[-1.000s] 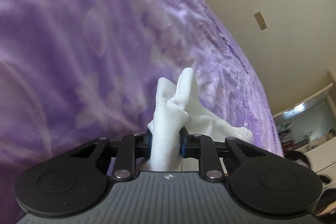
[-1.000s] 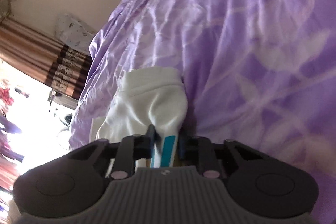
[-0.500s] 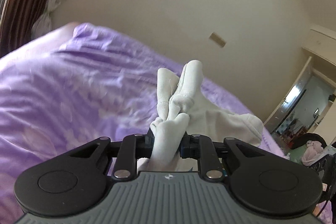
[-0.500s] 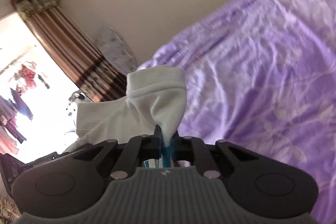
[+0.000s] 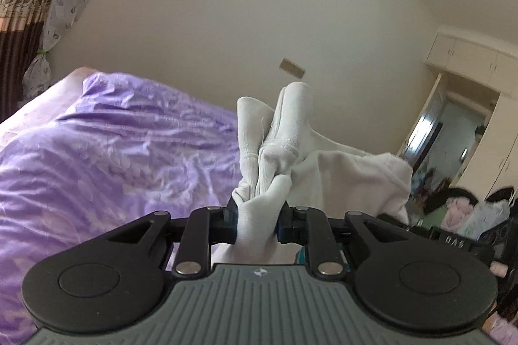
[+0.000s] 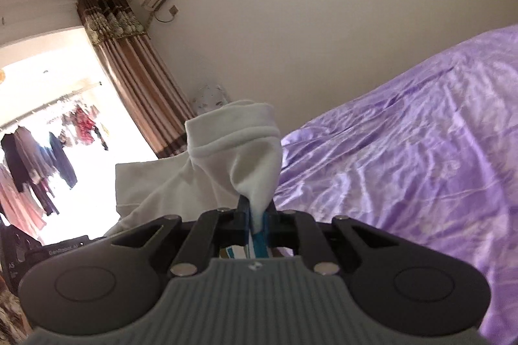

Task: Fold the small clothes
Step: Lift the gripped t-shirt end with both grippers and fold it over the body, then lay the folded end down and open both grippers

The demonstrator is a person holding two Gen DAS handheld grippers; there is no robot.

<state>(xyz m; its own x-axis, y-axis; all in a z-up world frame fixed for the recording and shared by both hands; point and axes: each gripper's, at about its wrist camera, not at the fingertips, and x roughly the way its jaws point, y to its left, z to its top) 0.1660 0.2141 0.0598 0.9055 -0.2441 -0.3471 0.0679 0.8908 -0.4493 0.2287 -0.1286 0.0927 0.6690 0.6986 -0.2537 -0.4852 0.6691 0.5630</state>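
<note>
A small white garment [image 5: 340, 173] hangs in the air between my two grippers, above the purple bed. My left gripper [image 5: 257, 217] is shut on a bunched, ribbed white end of it, which sticks up past the fingertips. My right gripper [image 6: 257, 215] is shut on another part of the white garment [image 6: 239, 157], with a folded hem standing above the jaws. The rest of the cloth drapes to the left in the right wrist view. A blue strip shows between the right jaws.
The bed with a purple flowered sheet [image 5: 113, 160] lies below and also shows in the right wrist view [image 6: 421, 150]. A wardrobe and doorway [image 5: 459, 125] stand at right. Striped curtains [image 6: 136, 79] and a bright window are at left.
Both grippers have lifted and tilted up from facing the sheet to facing the wall, carrying the white garment off the bed. Both stayed shut on it.
</note>
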